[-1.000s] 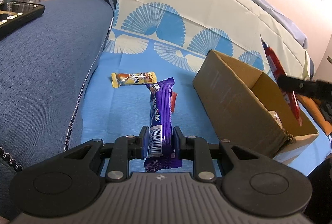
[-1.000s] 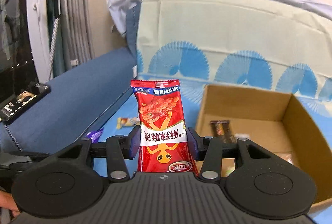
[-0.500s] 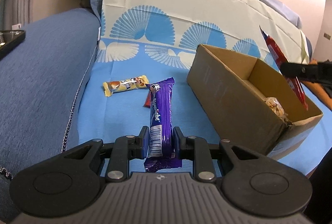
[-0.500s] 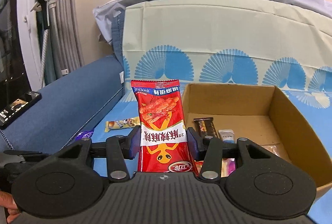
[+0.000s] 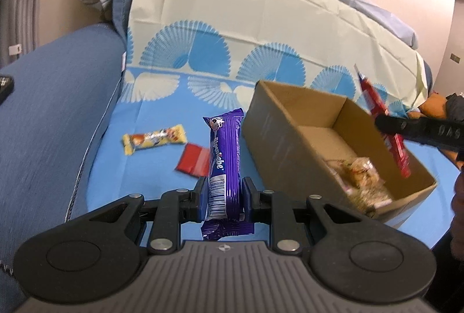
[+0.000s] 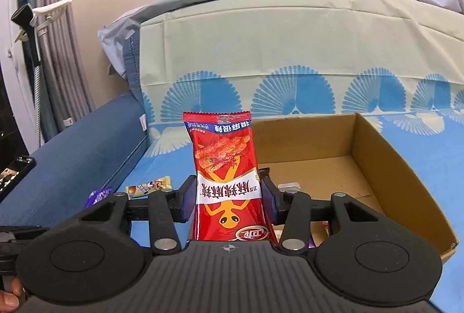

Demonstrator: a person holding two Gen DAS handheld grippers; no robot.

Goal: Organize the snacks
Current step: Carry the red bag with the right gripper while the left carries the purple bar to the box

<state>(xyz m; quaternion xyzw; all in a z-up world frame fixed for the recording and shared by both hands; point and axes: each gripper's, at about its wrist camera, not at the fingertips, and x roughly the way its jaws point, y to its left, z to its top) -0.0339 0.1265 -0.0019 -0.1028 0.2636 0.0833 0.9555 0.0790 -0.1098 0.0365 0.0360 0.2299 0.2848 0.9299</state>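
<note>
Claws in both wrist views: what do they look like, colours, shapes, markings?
Both alike: left claw and right claw are matte black, with blue-faced pads, silver pivot screws, two round discs, and a grey ribbed plate bearing a small compass-like mark. No cables or sleeves visible.

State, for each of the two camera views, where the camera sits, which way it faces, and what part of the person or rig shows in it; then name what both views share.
Left wrist: sits on the left gripper, looking forward and down along its fingers at the purple bar it clamps; the right gripper shows at the right edge.
Right wrist: sits on the right gripper, facing the cardboard box past the red snack bag it clamps; fingertips show bottom left.
Shared: box, yellow snack, both held snacks.
</note>
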